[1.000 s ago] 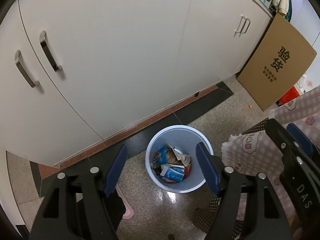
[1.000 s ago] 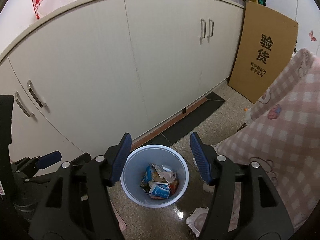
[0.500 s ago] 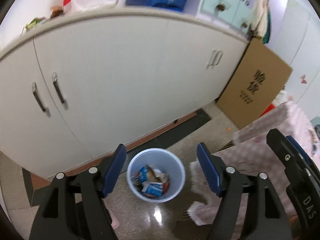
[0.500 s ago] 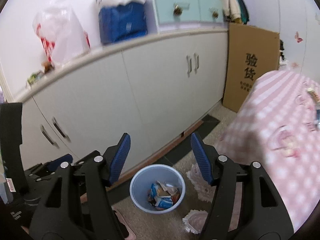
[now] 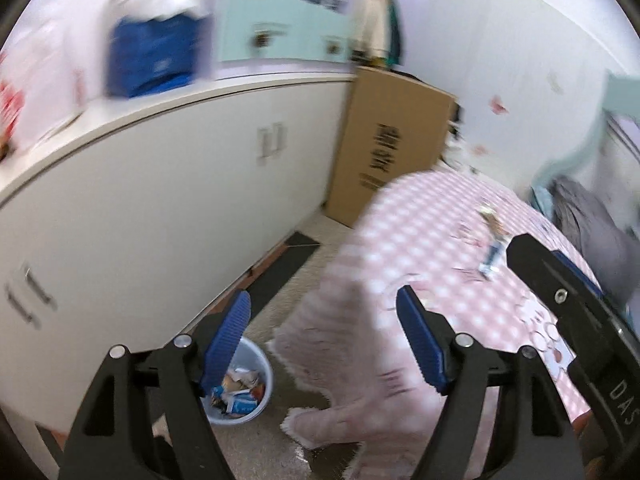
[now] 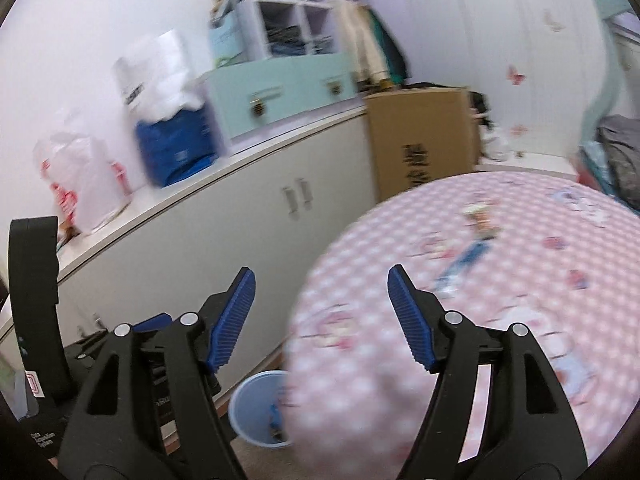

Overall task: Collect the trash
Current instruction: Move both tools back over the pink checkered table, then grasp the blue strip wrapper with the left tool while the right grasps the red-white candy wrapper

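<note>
A pale blue trash bin [image 5: 256, 384] holding crumpled wrappers stands on the floor beside the white cabinets; in the right wrist view the bin [image 6: 256, 412] is partly hidden by the tablecloth. Blurred scraps of trash lie on the pink checked tablecloth: a blue wrapper [image 5: 493, 258] and, in the right wrist view, a blue wrapper [image 6: 466, 258] with a small yellowish piece [image 6: 478, 210] beyond it. My left gripper [image 5: 324, 344] hangs above the table edge, jaws opening, nothing between them. My right gripper [image 6: 322, 316] is raised over the table, jaws opening, also empty.
White cabinets [image 5: 160, 208] run along the left, with bags and a blue box [image 6: 176, 148] on top. A cardboard box [image 5: 392, 140] leans at the far end. The other gripper's black body [image 5: 576, 344] shows at the right. A grey garment [image 5: 588, 224] lies past the table.
Both grippers have risen and swung right, from looking down at the bin to looking across the pink table. Both pairs of jaws stand a little wider.
</note>
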`<state>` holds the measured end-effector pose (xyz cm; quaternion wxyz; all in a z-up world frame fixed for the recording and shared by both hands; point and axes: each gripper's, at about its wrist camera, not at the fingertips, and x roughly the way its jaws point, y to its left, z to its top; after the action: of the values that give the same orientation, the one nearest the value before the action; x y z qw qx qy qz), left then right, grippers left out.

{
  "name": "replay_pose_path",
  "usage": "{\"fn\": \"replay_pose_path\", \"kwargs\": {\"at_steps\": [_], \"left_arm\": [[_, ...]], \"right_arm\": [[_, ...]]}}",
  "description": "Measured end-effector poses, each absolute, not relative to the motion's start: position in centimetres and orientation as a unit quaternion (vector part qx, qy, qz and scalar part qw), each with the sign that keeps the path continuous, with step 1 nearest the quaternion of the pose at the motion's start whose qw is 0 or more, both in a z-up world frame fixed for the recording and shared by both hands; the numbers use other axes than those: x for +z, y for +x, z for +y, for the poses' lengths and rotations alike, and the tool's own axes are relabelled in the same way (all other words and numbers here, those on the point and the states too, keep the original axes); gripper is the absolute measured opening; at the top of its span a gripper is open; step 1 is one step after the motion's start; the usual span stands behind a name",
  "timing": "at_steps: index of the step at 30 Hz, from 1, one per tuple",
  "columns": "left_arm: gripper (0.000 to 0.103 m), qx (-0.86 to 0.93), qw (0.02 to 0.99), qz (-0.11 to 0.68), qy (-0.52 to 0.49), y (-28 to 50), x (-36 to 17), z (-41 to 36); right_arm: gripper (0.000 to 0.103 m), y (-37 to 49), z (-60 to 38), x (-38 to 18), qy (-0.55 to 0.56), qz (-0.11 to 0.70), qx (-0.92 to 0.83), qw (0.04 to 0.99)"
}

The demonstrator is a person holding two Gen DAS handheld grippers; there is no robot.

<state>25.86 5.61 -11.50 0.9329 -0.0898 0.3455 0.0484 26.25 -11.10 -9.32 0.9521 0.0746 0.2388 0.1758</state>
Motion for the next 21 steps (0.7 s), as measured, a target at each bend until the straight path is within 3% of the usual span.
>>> {"fn": "replay_pose_path", "kwargs": {"at_steps": [9, 21], "left_arm": [[0.074, -0.025, 0.923, 0.383, -0.023, 30.7, -12.7, -4.6], [0.074, -0.076, 0.906, 0.414, 0.036, 37.0, -14.8, -11.7]], "right_arm": [[0.071, 28.8, -20.0, -10.8, 0.078, 0.278, 0.097, 0.952], [0.072, 32.9, -27.7, -13.1, 0.079, 0.341, 0.051, 0.935]]}}
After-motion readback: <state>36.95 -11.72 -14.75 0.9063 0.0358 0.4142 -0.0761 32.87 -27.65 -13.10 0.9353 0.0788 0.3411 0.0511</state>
